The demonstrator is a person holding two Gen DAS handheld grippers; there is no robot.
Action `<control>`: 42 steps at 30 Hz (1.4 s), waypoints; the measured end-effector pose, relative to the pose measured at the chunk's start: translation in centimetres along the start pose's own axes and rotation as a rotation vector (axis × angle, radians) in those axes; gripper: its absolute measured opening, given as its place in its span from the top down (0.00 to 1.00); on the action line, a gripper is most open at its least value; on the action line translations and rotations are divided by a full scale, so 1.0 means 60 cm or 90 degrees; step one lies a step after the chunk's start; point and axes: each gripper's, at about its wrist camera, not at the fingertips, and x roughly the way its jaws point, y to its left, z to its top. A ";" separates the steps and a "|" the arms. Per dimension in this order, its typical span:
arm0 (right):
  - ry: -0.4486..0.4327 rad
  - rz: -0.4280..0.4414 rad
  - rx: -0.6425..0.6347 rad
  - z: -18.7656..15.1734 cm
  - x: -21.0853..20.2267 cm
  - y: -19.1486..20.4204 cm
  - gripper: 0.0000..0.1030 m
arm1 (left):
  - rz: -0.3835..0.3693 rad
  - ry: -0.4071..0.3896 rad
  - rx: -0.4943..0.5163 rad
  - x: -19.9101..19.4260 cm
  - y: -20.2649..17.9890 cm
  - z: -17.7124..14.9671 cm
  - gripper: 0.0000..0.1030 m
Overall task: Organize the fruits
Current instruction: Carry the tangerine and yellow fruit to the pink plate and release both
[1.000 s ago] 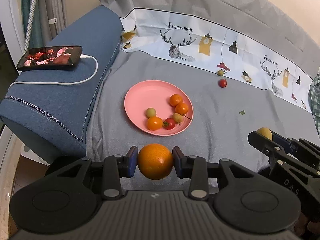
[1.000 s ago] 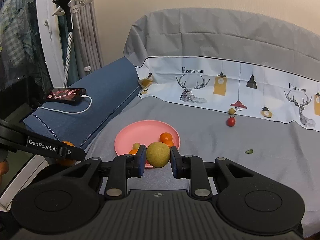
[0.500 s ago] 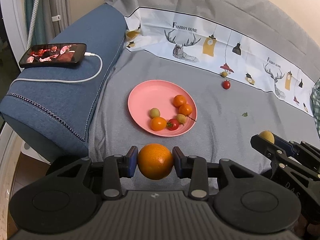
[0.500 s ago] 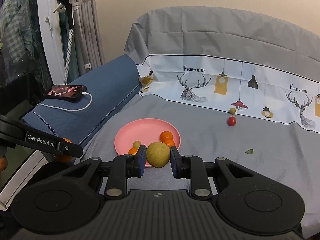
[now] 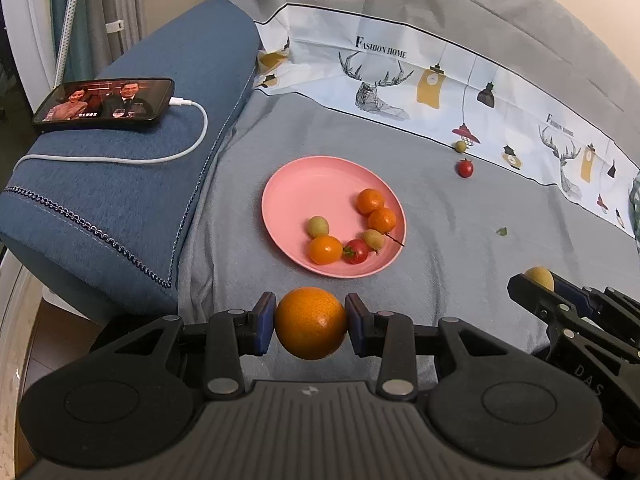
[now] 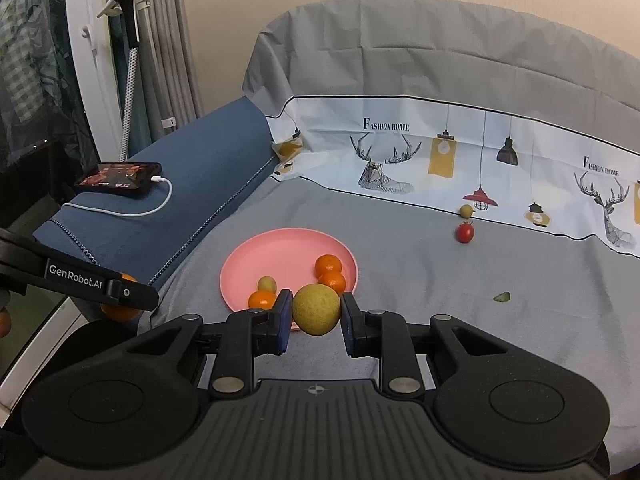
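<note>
My left gripper (image 5: 311,323) is shut on a large orange (image 5: 311,322), held just short of the near rim of a pink plate (image 5: 304,188). On the plate lie several small fruits: oranges, a red tomato (image 5: 356,251) and pale green ones. My right gripper (image 6: 316,310) is shut on a yellow-green round fruit (image 6: 316,309), in front of the pink plate (image 6: 276,248). The right gripper also shows at the right edge of the left wrist view, fruit (image 5: 540,277) in its jaws. A red tomato (image 6: 464,233) and a small green fruit (image 6: 466,211) lie on the grey cloth farther back.
A phone (image 5: 106,105) with a white charging cable (image 5: 120,158) rests on the blue armrest (image 5: 132,184) to the left. A small green leaf scrap (image 6: 502,297) lies on the grey sofa cover. The printed backrest cover rises behind. A phone stand pole (image 6: 129,80) is at far left.
The left wrist view has drifted slightly, so the plate and phone sit a little to the right in the picture. Both grips are unchanged.
</note>
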 end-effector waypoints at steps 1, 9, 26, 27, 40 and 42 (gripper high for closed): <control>0.002 0.001 0.001 0.002 0.005 -0.001 0.75 | 0.000 0.001 -0.001 0.003 0.001 0.003 0.60; 0.020 0.011 0.007 0.015 0.051 -0.008 0.75 | 0.004 0.015 -0.011 0.039 0.005 0.035 0.60; 0.051 0.020 -0.036 0.062 0.209 -0.027 0.75 | 0.029 0.055 -0.012 0.175 0.009 0.117 0.60; 0.053 0.023 -0.036 0.065 0.220 -0.029 0.75 | 0.031 0.055 -0.010 0.181 0.008 0.122 0.60; 0.071 0.065 -0.015 0.093 0.330 -0.037 0.75 | 0.050 0.074 -0.005 0.267 0.006 0.155 0.60; 0.072 0.071 -0.013 0.095 0.339 -0.035 0.75 | 0.053 0.077 -0.001 0.275 0.006 0.155 0.60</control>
